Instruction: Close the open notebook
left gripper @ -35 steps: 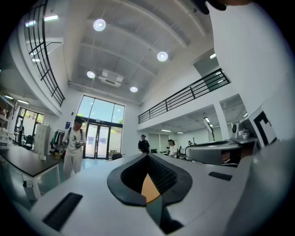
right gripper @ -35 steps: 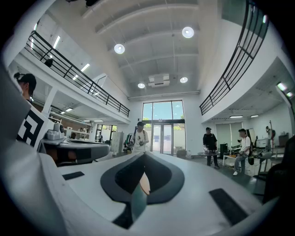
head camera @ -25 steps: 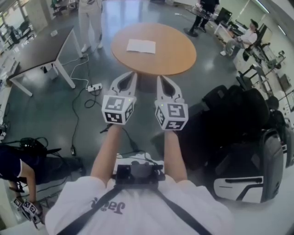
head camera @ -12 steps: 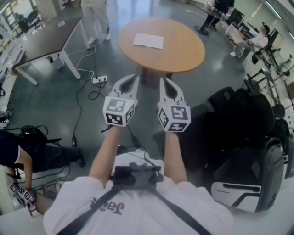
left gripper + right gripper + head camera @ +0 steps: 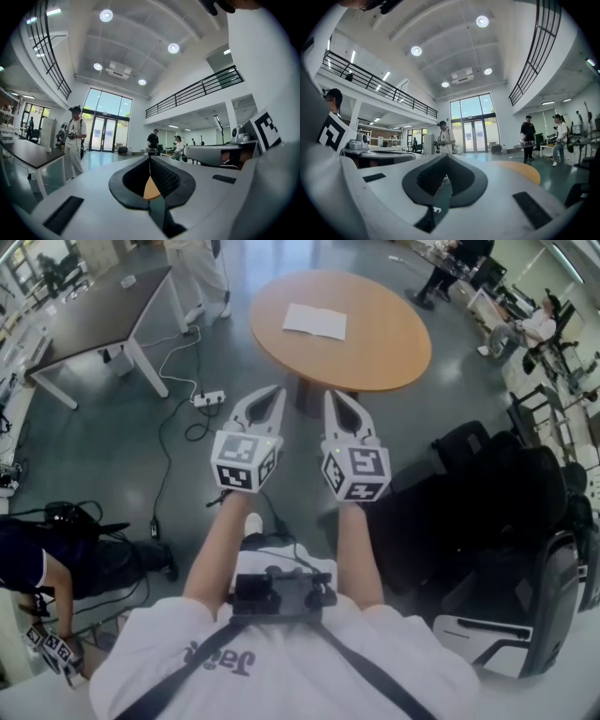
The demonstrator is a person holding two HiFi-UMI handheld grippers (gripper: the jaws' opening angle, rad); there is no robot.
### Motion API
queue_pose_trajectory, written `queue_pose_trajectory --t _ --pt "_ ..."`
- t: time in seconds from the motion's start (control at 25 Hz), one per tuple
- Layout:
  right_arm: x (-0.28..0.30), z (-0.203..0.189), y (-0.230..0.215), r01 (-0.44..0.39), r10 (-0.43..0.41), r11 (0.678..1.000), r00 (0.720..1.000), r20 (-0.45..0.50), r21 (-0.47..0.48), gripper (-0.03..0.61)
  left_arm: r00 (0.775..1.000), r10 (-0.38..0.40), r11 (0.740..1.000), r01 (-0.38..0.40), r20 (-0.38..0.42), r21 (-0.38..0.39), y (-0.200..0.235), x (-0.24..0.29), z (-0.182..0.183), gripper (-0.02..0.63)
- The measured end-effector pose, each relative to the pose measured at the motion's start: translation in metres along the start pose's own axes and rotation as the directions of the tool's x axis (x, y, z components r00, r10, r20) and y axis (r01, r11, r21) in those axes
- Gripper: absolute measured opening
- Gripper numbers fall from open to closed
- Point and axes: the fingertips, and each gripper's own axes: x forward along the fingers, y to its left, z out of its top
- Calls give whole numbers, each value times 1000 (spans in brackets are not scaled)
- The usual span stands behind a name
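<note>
- Left gripper [image 5: 273,389] held out level in front of the person, over the floor and short of the round wooden worktop [image 5: 380,348]; its fingers [image 5: 165,177] are pressed together at the tips with nothing between them.
- Right gripper [image 5: 331,394] just beside the left one, same height, pointing the same way; its fingers [image 5: 465,182] are also closed tip to tip and grip nothing.
- The marker cubes of the two grippers sit side by side, a small gap between them.
- Notebook [image 5: 315,322] lies flat on the far-left part of the round worktop, white pages up, well apart from both grippers.
- Nothing else can be made out on the round worktop.
- In the left gripper view a sliver of the orange worktop top [image 5: 151,188] shows through the hollow behind the closed tips; the notebook can't be made out there.
- In the right gripper view the worktop edge [image 5: 524,171] shows to the right of the fingers.
- Dark rectangular worktop [image 5: 94,320] at upper left, white legs.
- White power strip [image 5: 208,398] and loose cables on the floor between the two worktops.
- Black chairs [image 5: 497,488] crowd the right side.
- Standing person in light trousers [image 5: 197,277] beyond the dark worktop; another person crouches at the left edge [image 5: 42,563].
</note>
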Motion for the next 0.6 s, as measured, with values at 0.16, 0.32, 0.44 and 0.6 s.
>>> queue_pose_trajectory --t 0.16,0.32,0.44,0.6 --pt "29 4 10 0 0 1000 1000 6 -5 17 1000 -15 1000 15 17 -4 29 14 7 14" --pt "63 -1 25 -8 8 1000 1000 -8 -22 17 999 -29 999 30 30 -19 57 27 12 14" --pt "88 -3 35 -7 7 1000 1000 -14 -30 17 999 -35 999 35 23 -27 83 37 9 14" --pt "115 -5 41 -4 4 1000 1000 -14 -30 17 999 -35 999 37 38 -40 109 44 11 14"
